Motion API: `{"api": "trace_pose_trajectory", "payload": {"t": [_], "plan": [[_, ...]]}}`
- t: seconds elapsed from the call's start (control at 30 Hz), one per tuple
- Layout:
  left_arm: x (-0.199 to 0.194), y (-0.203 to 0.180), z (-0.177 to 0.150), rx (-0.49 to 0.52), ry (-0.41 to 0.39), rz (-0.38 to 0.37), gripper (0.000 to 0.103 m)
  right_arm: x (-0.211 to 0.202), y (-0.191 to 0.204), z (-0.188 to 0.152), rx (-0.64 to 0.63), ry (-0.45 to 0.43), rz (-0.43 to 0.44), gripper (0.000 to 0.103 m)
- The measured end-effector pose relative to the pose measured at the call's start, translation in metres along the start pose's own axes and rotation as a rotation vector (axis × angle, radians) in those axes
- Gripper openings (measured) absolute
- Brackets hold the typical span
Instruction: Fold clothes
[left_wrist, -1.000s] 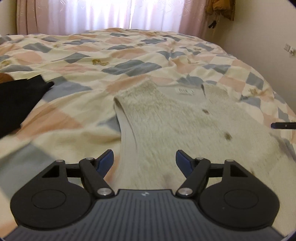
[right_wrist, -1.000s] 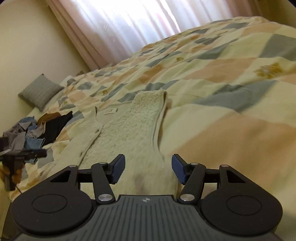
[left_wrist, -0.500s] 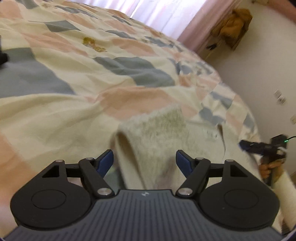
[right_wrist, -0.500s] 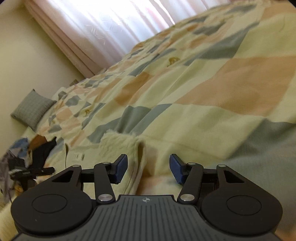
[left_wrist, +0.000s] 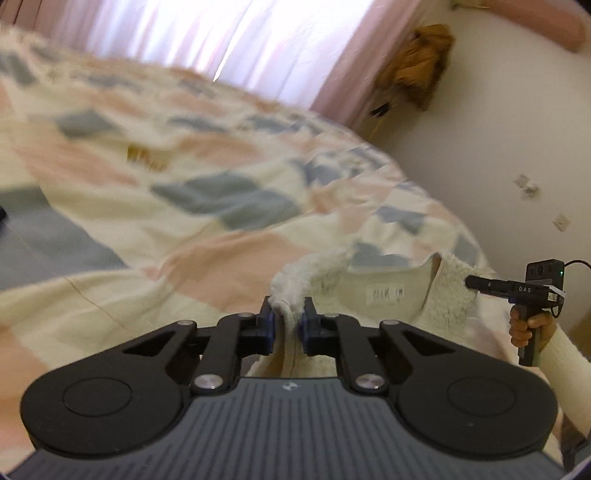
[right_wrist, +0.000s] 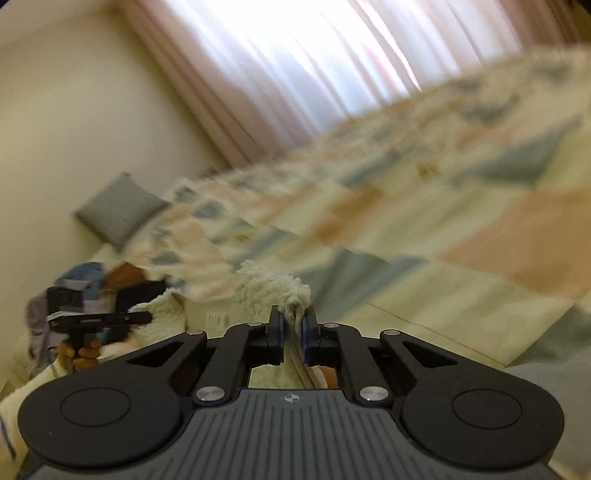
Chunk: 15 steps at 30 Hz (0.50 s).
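Note:
A cream fleece vest (left_wrist: 388, 295) with a white neck label lies on the patchwork quilt (left_wrist: 184, 221). My left gripper (left_wrist: 287, 317) is shut on the vest's left shoulder strap, which bunches up between the pads. My right gripper (right_wrist: 291, 326) is shut on the other shoulder strap of the vest (right_wrist: 266, 291). Each gripper shows in the other's view: the right one at the far right of the left wrist view (left_wrist: 476, 283), the left one at the lower left of the right wrist view (right_wrist: 144, 316). Both views are motion-blurred.
A pile of dark and blue clothes (right_wrist: 110, 288) lies at the left of the bed, below a grey cushion (right_wrist: 118, 210). Pink curtains (left_wrist: 184, 40) hang behind the bed. A brown garment (left_wrist: 417, 62) hangs on the wall at the right.
Both grippers moved forward up the vest to its shoulder straps and went from open to shut on them. The straps now rise off the quilt.

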<state>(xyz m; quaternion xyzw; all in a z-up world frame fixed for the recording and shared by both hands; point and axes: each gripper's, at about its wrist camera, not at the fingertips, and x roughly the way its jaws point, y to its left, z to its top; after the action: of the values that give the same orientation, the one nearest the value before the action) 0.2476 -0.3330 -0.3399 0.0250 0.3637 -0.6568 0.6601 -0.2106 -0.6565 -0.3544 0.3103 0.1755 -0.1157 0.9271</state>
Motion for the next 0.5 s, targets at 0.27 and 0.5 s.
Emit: {"api": "trace_pose_trajectory", "payload": {"t": [0.27, 0.5], "plan": [[-0.145, -0.091, -0.064, 0.090, -0.046, -0.021, 0.014, -0.133, 0.125, -0.069, -0.245, 0.022, -0.017, 0.010], [-0.193, -0.161, -0.193, 0.208, 0.119, 0.215, 0.046, -0.163, 0.198, -0.189, -0.404, 0.234, -0.373, 0.038]]}}
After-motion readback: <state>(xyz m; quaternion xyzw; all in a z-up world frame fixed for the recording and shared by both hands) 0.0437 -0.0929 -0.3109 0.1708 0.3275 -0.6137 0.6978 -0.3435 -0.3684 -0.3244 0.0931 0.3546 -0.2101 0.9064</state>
